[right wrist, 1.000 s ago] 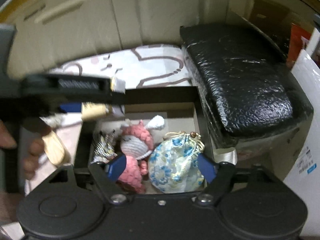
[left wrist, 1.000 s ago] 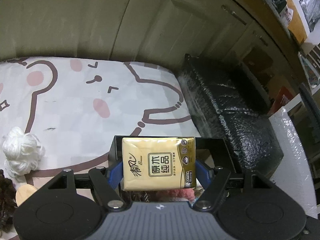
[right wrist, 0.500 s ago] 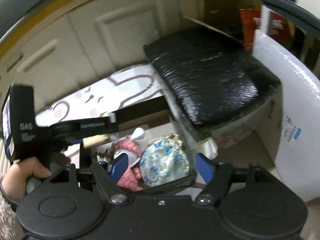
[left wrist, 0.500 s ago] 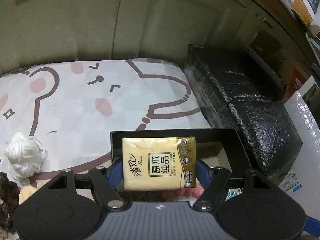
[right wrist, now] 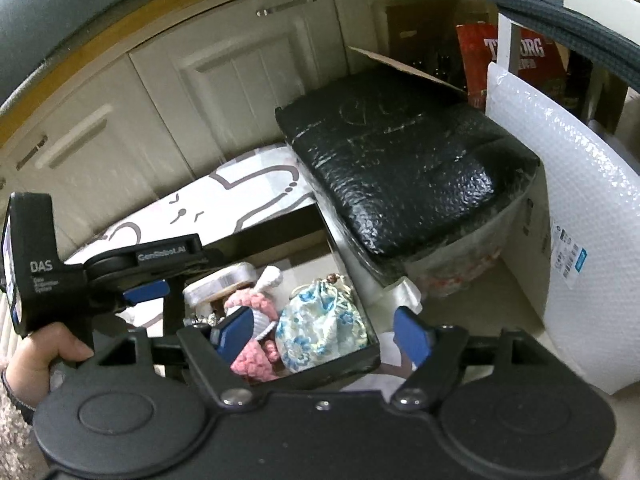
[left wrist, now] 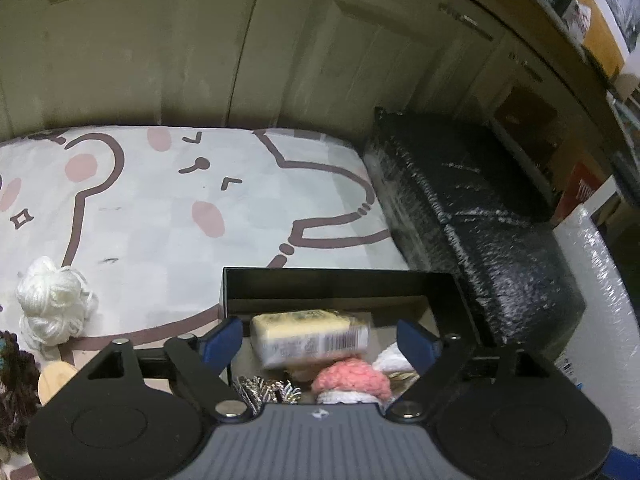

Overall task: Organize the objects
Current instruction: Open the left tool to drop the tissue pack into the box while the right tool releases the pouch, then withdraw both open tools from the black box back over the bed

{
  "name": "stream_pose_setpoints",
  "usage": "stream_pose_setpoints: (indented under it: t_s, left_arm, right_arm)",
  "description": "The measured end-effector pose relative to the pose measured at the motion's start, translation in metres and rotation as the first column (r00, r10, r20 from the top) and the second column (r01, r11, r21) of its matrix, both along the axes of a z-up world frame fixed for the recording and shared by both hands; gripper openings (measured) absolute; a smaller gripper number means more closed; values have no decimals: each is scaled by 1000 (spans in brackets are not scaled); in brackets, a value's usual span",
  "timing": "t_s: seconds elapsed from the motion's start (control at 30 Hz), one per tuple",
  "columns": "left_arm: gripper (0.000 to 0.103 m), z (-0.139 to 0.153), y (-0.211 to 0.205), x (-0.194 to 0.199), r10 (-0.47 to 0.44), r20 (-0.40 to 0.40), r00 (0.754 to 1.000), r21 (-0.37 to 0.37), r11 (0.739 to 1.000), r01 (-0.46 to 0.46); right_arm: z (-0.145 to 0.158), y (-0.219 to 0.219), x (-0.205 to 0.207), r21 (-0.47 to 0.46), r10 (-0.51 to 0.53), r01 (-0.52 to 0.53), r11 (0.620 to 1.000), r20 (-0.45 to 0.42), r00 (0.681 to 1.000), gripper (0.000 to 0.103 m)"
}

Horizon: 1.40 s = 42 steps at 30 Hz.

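The left gripper (left wrist: 320,340) has its blue-padded jaws spread wide, gripping nothing. The yellow plastic-wrapped tissue pack (left wrist: 310,338), blurred, sits tilted between them without touching either pad, inside the open black rectangular box (left wrist: 340,284), above a pink crocheted doll (left wrist: 352,380). The right gripper (right wrist: 324,334) is likewise wide apart and empty, hovering over the box's near corner by a blue floral drawstring pouch (right wrist: 322,328). A white yarn bundle (left wrist: 54,304) lies on the cartoon-print cloth (left wrist: 160,208), well apart from the box.
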<state>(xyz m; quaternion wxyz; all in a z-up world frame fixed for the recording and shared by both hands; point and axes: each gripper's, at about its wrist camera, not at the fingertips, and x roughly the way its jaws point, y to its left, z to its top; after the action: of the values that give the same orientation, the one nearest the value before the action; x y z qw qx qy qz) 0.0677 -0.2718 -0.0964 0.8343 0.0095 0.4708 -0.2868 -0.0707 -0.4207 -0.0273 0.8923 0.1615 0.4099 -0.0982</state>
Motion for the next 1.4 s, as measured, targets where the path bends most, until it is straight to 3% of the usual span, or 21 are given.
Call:
stream_pose_setpoints:
  t_s: [0.27, 0.77, 1.07, 1.4]
  left_arm:
    - [90, 14, 6, -7, 14, -2, 1000, -18, 1000, -14]
    - [103, 40, 34, -22, -24, 59, 998, 66, 998, 20]
    - [103, 58, 66, -32, -38, 83, 996, 122, 992, 27]
    - [103, 81, 104, -44, -14, 130, 991, 152, 988, -5]
  right_arm:
    - [7, -1, -7, 1, -4, 4, 1000, 15, 1000, 85]
    - [19, 3, -14, -50, -37, 40, 998, 64, 997, 97]
    - [23, 12, -15, -84, -44, 50, 995, 72, 996, 103]
    - [30, 28, -17, -133, -56, 66, 989, 76, 996, 103]
